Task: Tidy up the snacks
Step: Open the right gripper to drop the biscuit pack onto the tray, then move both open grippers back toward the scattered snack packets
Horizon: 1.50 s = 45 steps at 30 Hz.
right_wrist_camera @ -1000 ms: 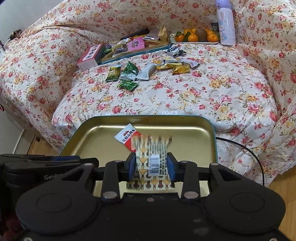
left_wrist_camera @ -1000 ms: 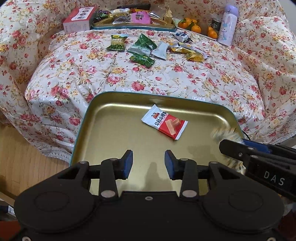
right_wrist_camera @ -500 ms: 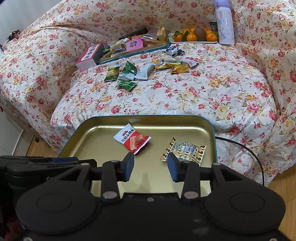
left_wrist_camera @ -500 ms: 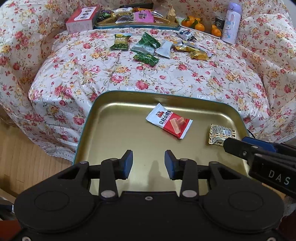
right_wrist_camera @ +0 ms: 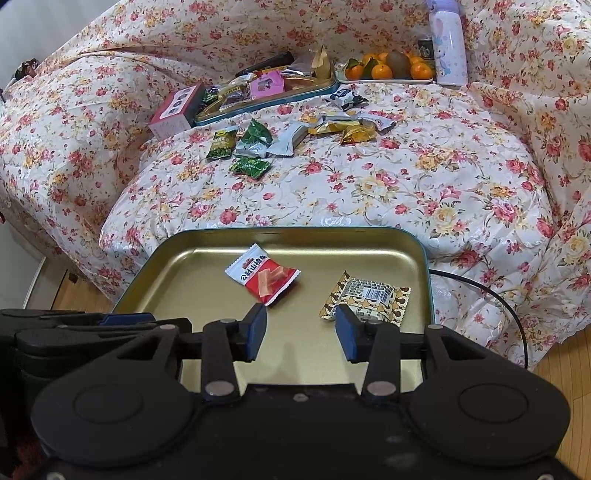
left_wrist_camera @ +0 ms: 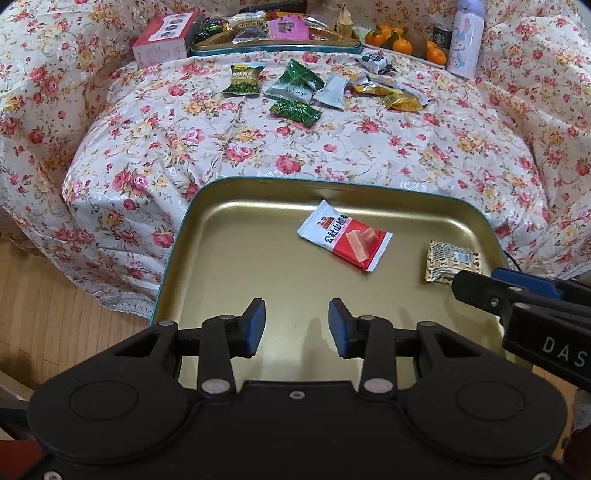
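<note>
A gold tin tray (left_wrist_camera: 192, 206) with a teal rim lies in front of both grippers. In it rest a red-and-white snack packet (left_wrist_camera: 343, 236) near the middle and a brown-patterned packet (left_wrist_camera: 448, 260) at the right. My left gripper (left_wrist_camera: 297, 323) hangs open over the tray's near part with nothing between its pads. In the right wrist view my right gripper (right_wrist_camera: 301, 328) is open and empty above the tray (right_wrist_camera: 424, 258). The patterned packet (right_wrist_camera: 369, 295) lies just beyond its right finger and the red-and-white packet (right_wrist_camera: 264, 275) beyond its left. Each gripper's fingertips show at the side of the other's view.
Several loose snack packets (left_wrist_camera: 295, 88) lie on the floral cloth farther back. Behind them stand a second tin of snacks (left_wrist_camera: 273, 33), a pink box (left_wrist_camera: 162, 37), a plate of oranges (left_wrist_camera: 399, 40) and a pale bottle (left_wrist_camera: 463, 37). A black cable (right_wrist_camera: 498, 295) runs right of the tray. Wooden floor lies at the left.
The right gripper let go of the brown-patterned packet, which now lies in the tray's right part. Its jaws stand wider. The left gripper kept still.
</note>
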Each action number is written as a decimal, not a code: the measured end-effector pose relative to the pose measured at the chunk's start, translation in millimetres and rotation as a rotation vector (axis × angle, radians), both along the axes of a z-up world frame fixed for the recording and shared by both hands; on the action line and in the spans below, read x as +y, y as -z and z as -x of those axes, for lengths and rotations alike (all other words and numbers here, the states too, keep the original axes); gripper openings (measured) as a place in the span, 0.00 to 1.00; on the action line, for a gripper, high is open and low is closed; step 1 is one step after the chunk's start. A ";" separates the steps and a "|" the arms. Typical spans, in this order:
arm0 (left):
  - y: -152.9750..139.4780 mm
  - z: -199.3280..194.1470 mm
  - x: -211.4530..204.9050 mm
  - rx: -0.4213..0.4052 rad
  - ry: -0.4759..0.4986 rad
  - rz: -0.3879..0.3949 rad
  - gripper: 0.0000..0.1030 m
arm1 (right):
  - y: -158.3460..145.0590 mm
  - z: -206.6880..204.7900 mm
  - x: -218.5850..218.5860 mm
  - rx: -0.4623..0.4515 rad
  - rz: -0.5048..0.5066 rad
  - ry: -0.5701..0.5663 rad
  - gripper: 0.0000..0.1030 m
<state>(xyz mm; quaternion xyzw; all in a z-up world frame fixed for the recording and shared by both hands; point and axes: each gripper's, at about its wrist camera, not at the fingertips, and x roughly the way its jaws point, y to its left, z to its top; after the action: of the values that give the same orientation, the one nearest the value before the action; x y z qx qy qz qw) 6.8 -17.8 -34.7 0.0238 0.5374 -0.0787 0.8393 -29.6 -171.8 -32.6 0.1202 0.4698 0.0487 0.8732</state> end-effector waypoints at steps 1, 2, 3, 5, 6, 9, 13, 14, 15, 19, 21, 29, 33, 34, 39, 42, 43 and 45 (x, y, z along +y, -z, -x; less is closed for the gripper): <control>0.3 0.0 0.3 0.003 0.000 0.000 0.46 | 0.3 0.2 0.5 0.001 0.000 0.000 0.43; 0.6 0.0 0.5 0.005 -0.001 -0.001 0.46 | 0.4 0.2 0.9 0.001 0.000 -0.001 0.43; 0.8 -0.1 0.5 0.006 -0.001 -0.003 0.46 | 0.3 0.1 1.3 0.003 0.001 -0.001 0.43; 1.1 -0.3 0.0 0.008 -0.001 -0.009 0.46 | 0.7 0.2 1.5 0.004 0.001 0.001 0.43; 1.5 -0.2 -0.3 0.010 -0.001 -0.014 0.46 | 0.9 0.0 1.5 0.006 0.001 0.001 0.43; 3.5 -0.2 -1.1 0.019 -0.001 -0.031 0.46 | 2.1 -0.6 1.2 0.012 0.004 0.004 0.44; 4.9 -0.2 -1.5 0.027 -0.002 -0.039 0.46 | 3.8 -0.8 2.1 0.021 0.016 0.008 0.44; 5.2 -0.1 -1.7 0.028 -0.002 -0.042 0.46 | 4.5 -1.0 2.4 0.024 0.019 0.008 0.44; 5.4 0.0 -1.6 0.028 -0.002 -0.043 0.46 | 5.0 -1.2 2.6 0.027 0.021 0.009 0.44; 6.0 0.3 -1.4 0.029 -0.004 -0.045 0.46 | 6.6 -2.4 2.3 0.038 0.021 0.014 0.45; 7.0 0.4 -0.8 0.029 -0.004 -0.045 0.46 | 7.2 -3.2 2.0 0.042 0.021 0.016 0.45; 12.9 -5.3 1.8 0.050 -0.012 -0.041 0.46 | 10.5 -7.7 1.6 0.058 0.016 0.023 0.46; 8.2 -12.1 6.5 0.018 -0.031 -0.037 0.46 | 10.9 -11.9 -1.3 0.047 0.006 0.042 0.46; 6.5 -14.8 7.3 0.004 -0.039 -0.042 0.46 | 9.8 -13.6 -3.3 0.037 0.008 0.054 0.46; -1.9 -35.0 12.2 -0.083 -0.063 -0.086 0.46 | 2.0 -25.5 -14.6 -0.044 0.056 0.107 0.48; -6.4 -51.6 15.7 -0.140 -0.085 -0.099 0.47 | -2.2 -39.1 -22.0 -0.097 0.082 0.125 0.50; -7.3 -58.1 17.2 -0.159 -0.094 -0.101 0.47 | -3.2 -45.1 -24.6 -0.116 0.091 0.132 0.51; -8.0 -70.5 20.2 -0.194 -0.109 -0.112 0.47 | -4.5 -56.9 -29.0 -0.144 0.102 0.143 0.51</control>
<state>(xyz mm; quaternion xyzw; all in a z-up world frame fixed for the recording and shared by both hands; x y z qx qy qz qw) 77.2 2.4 -26.8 0.0488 0.4576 -0.0002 0.8878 27.3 -200.8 -28.1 0.1049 0.3979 -0.0292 0.9109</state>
